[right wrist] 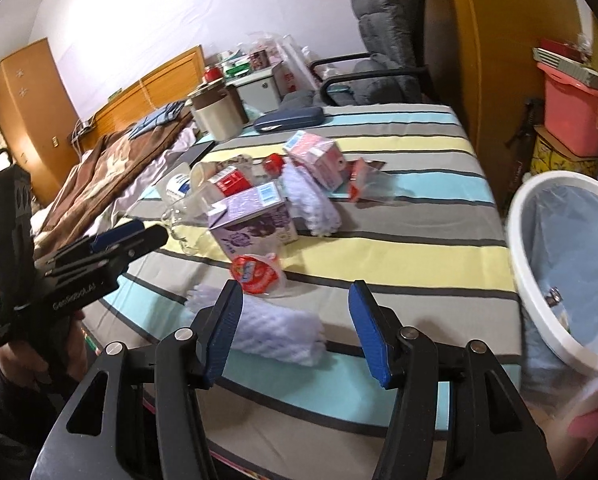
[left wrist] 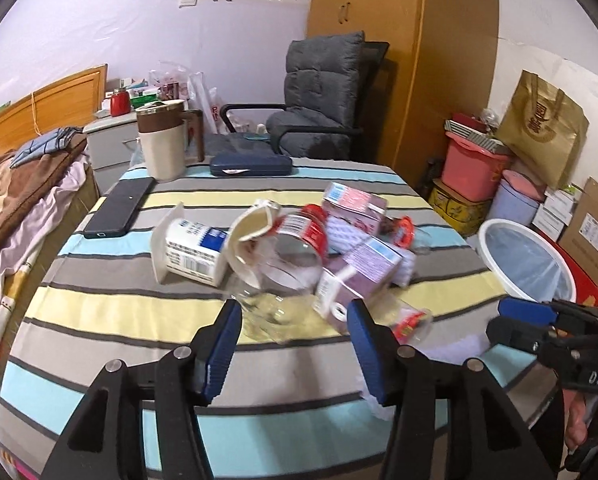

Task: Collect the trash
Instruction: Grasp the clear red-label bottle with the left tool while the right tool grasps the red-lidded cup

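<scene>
Trash lies in a heap on the striped table [left wrist: 99, 304]: a clear plastic bottle with a red label [left wrist: 287, 268], a white and blue carton [left wrist: 191, 250], purple milk cartons [left wrist: 363, 272] [right wrist: 255, 216], white foam nets [right wrist: 279, 328] and a red and white wrapper [right wrist: 255, 270]. My left gripper [left wrist: 295, 344] is open and empty, just short of the bottle. My right gripper [right wrist: 295, 328] is open and empty, above the near foam net. A white trash bin with a clear liner [right wrist: 567, 264] stands by the table's right edge; it also shows in the left wrist view [left wrist: 527, 256].
A phone [left wrist: 121, 208], a beige jug [left wrist: 165, 144] and a blue case [left wrist: 251, 164] lie at the table's far side. A grey chair [left wrist: 319, 92] stands behind. A bed [left wrist: 23, 192] is left. Boxes and a pink tub [left wrist: 475, 168] are stacked right.
</scene>
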`<state>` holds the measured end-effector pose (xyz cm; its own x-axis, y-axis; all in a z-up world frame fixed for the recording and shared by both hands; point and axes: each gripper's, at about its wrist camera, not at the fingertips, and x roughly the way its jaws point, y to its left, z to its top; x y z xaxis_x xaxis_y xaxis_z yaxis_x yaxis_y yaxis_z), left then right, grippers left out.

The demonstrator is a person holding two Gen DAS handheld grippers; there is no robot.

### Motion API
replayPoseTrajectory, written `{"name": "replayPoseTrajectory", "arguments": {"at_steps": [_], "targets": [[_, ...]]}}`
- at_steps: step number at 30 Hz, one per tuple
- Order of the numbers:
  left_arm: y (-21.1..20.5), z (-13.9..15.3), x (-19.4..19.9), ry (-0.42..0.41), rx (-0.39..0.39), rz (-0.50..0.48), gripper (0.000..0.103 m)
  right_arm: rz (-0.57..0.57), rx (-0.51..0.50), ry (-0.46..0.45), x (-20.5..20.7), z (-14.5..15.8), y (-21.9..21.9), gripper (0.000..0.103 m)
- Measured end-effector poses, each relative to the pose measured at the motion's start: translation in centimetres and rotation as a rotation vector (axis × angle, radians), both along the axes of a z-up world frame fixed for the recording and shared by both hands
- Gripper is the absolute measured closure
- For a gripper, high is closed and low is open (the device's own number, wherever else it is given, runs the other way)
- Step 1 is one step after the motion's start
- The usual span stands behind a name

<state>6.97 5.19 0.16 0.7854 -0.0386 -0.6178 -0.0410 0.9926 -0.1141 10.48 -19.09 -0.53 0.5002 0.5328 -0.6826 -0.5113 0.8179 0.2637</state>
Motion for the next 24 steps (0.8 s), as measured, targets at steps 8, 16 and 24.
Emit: {"name": "replayPoseTrajectory", "arguments": {"at_steps": [8,16,24], "targets": [[1.8,-1.2,3.1,0.024,-0.025,-0.052,0.035,0.044,-0.018,0.019,1.0,-0.6,2.4,0.043],[2.7,-3.8,5.9,0.095,-0.071,-0.096,0.035,0.049,-0.046,0.043,1.9,-1.6,3.3,0.041],[4.1,-4.0,4.6,0.088,-0.138,-0.050,0.039,0.054,-0.061,0.063,2.3,-2.1,3.7,0.041]]}}
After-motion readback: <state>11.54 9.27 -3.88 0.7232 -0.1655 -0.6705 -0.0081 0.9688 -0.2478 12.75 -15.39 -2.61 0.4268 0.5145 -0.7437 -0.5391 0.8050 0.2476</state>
